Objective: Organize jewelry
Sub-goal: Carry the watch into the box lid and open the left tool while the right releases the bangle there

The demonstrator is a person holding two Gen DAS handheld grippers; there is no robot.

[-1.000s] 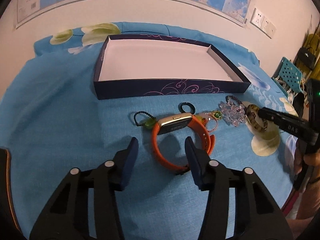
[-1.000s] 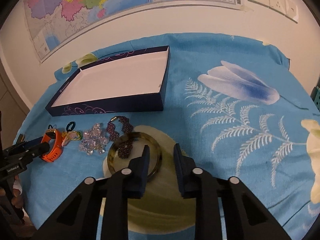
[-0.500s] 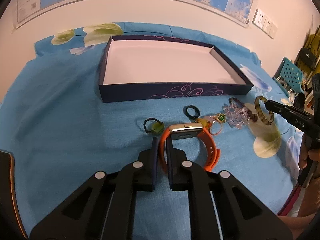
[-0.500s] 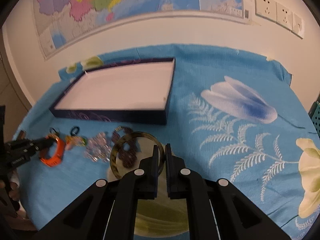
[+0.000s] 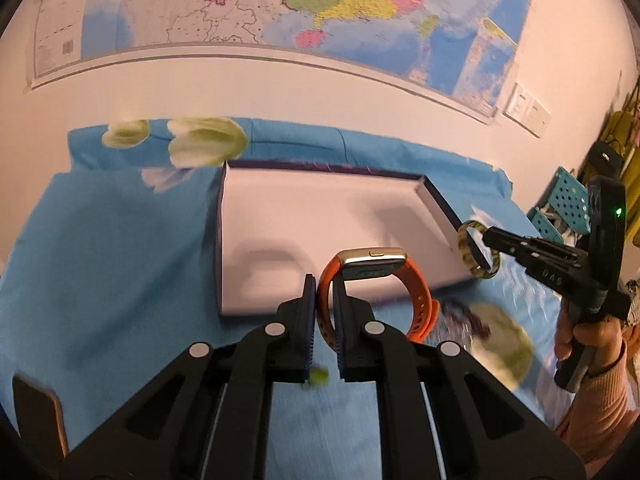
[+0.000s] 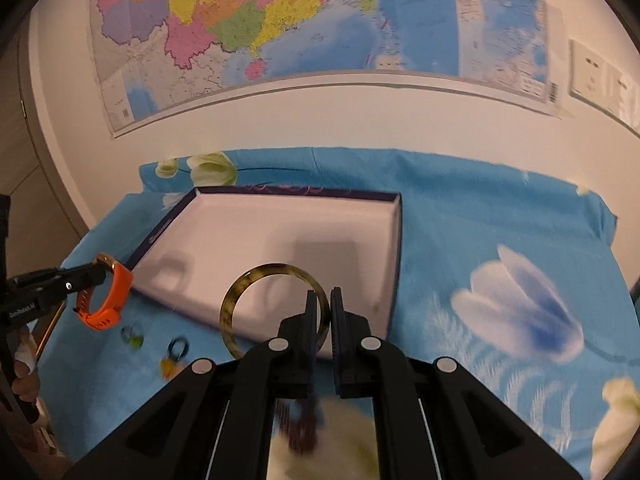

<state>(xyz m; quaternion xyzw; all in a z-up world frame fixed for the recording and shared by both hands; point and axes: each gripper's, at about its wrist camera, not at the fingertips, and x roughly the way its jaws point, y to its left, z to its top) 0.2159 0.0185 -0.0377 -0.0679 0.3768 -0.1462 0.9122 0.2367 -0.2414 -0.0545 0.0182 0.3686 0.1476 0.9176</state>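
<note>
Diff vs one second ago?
Left tongs closed on the orange watch and lifted it; right tongs closed on the mottled bangle and lifted it. Both now hang by the box. Box and small rings unmoved.

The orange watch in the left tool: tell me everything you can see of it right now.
The orange watch is a band-style wrist piece: a rubbery orange strap with rows of holes, closed in a loop, and a slim dark face in a gold-coloured metal frame with a small side button. The left tool is shut on the strap at the loop's left side, holding it off the blue cloth with the face uppermost. It hangs in front of the white-lined box's near wall; nothing else touches it.
</note>
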